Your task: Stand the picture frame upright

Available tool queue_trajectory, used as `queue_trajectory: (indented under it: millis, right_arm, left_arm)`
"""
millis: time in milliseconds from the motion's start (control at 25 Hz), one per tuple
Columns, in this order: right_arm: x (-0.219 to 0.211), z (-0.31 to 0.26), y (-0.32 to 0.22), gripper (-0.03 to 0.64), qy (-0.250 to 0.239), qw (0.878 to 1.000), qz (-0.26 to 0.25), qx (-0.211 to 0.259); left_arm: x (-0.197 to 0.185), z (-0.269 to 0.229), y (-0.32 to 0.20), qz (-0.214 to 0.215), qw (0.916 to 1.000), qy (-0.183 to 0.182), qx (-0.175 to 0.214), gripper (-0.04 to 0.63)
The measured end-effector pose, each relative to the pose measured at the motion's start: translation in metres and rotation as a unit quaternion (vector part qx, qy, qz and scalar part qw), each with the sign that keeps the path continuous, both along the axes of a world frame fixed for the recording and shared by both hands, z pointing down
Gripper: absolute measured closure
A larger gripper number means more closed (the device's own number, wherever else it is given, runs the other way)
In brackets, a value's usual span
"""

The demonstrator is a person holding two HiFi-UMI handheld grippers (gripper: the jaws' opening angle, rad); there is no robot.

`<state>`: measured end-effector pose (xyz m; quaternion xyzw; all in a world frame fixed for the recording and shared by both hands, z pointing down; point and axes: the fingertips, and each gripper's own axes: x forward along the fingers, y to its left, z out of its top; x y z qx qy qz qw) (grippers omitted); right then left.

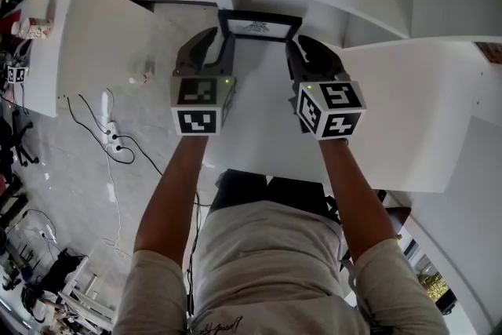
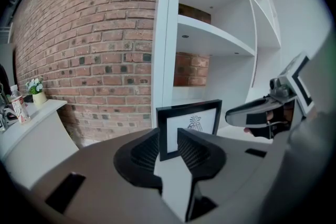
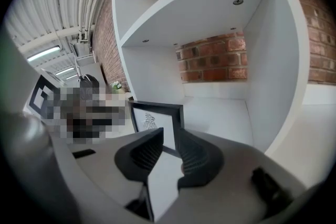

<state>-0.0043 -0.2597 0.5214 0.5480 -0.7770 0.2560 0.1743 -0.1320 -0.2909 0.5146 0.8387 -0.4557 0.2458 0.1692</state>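
Black and slim, the picture frame stands upright on the white tabletop, at its far end, in front of the lowest bay of a white shelf unit. Its glazed face is turned toward the person and shows a white sheet with a small dark drawing near the middle. Whether it leans on a back prop cannot be made out.

A gripper sits at each side of it. The left gripper is at the frame's left end. In the left gripper view its jaws are released, with a clear gap between the ribbed pads; the frame's left upright shows through that gap, just past the tips, and neither pad presses on it. The right gripper is at the frame's right end. In the right gripper view its jaws are likewise parted, with bare tabletop showing between them and the frame's right edge in line with the gap, and no pad is seen bearing on it. Both grippers hold nothing.

In the head view each marker cube faces up toward the camera, and the person's bare forearms run back from them to a light shirt. A red brick wall stands left of the shelf unit. A small pot of white flowers sits on a white counter far left. A power strip with black cables lies on the grey floor.
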Motion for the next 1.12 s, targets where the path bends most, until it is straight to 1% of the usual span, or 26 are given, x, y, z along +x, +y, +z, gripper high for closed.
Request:
queue_trajectory:
  millis: [120,280,520,640,880,1120]
  right_arm:
    - [0.001,-0.005,0.005,0.544,0.001,1.000,-0.007,0.003]
    - [0.003,-0.018,0.012,0.545,-0.007,1.000,-0.018,0.010]
    - [0.006,-0.040,0.033,0.547,-0.026,0.999,-0.043,0.017]
    - [0.008,-0.055,0.049,0.565,-0.027,0.998,-0.057,0.021]
    - [0.019,-0.078,0.079,0.578,-0.028,0.996,-0.086,0.024]
    - [0.026,-0.097,0.107,0.581,-0.034,0.993,-0.114,0.026]
  left_arm:
    - [0.000,-0.004,0.008,-0.004,1.0000,0.000,-0.004,0.485]
    - [-0.002,-0.013,0.020,-0.021,0.9997,0.008,-0.013,0.494]
    - [-0.002,-0.040,0.042,-0.032,0.9993,0.016,0.000,0.539]
    - [-0.004,-0.058,0.056,-0.035,0.9992,0.020,0.005,0.558]
    - [-0.008,-0.090,0.087,-0.053,0.9980,0.033,0.012,0.572]
    - [-0.006,-0.114,0.117,-0.065,0.9970,0.036,0.020,0.578]
